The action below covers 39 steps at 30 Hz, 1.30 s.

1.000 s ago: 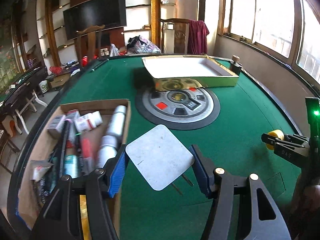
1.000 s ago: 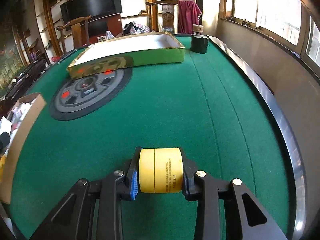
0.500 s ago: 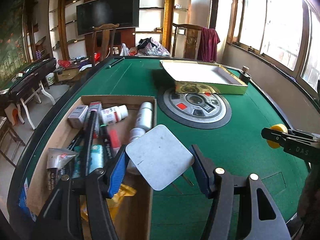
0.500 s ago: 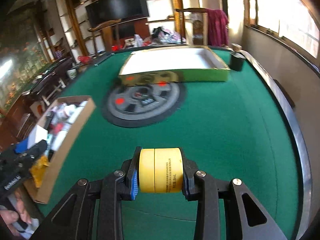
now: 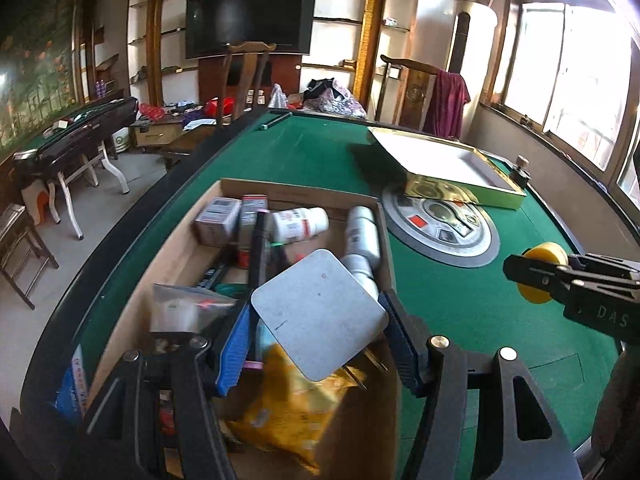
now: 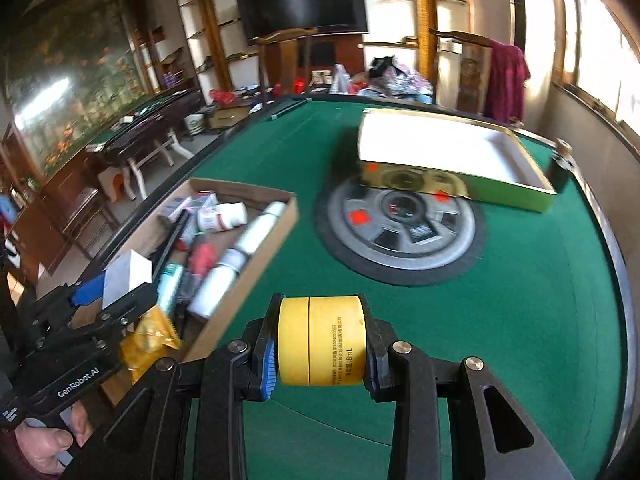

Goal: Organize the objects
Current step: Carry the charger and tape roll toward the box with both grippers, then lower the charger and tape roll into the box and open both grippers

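Left gripper (image 5: 318, 338): we hold a grey plug (image 5: 320, 312) above the cardboard box (image 5: 182, 248)
Right gripper (image 6: 322, 346): we clamp a yellow jar (image 6: 322, 340)

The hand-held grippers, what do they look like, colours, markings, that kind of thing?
Both are black, angular plastic frames with cut-out slots and silver pivot bolts, and blue ribbed pads line the fingers. The left hand-held gripper carries white "GenRobot.AI" lettering on its body in the right wrist view. The right hand-held gripper shows "DAS" embossed on its side in the left wrist view. A bare hand grips the left handle.
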### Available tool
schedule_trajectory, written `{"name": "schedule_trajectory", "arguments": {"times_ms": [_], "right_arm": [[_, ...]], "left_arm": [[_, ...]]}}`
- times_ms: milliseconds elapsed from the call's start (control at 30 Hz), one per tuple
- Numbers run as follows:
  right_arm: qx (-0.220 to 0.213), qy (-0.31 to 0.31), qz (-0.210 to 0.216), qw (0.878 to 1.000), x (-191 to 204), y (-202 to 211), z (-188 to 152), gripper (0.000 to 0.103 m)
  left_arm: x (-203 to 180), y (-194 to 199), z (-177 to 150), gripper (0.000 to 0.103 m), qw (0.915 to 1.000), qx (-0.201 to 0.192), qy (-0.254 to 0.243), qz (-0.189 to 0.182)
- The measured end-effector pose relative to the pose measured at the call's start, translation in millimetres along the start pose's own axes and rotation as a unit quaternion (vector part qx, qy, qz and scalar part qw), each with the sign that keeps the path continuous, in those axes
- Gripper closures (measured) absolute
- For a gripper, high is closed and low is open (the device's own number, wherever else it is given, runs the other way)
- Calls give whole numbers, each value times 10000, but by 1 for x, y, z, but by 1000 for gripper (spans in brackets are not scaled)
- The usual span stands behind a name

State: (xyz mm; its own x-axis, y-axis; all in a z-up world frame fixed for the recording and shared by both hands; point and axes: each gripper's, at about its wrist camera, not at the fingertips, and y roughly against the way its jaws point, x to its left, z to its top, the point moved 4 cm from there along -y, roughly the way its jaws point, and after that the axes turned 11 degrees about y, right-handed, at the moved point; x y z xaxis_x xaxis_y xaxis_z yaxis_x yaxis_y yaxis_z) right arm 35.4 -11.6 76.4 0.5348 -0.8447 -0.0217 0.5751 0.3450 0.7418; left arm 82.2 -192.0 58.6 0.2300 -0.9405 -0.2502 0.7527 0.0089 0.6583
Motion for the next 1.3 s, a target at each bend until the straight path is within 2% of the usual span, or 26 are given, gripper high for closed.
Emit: {"name": "schedule_trajectory", "arguments": {"times_ms": [300,433,633,800,967,1300], "right_arm": [[133,195,628,9977,53,-26,26,67],[276,267,907,9951,79,-44,31,67],[583,473,1127,9908,113,-70,23,67],[701,566,1215,9885,123,-76,12,67],[720,687,1047,9895,127,-81,8,67],[733,787,1142,9876,137,-74,-7,67]], "left_arm": [[56,-8,33,42,9988,-89,136,457],[75,-23,42,42,9980,59,179,602],[96,-51,47,42,9965,422,392,614],[105,-69,48,42,9945,624,522,658],[106,-73,53,42,9939,634,609,671],[103,-66,53,38,9947,460,700,589]]}}
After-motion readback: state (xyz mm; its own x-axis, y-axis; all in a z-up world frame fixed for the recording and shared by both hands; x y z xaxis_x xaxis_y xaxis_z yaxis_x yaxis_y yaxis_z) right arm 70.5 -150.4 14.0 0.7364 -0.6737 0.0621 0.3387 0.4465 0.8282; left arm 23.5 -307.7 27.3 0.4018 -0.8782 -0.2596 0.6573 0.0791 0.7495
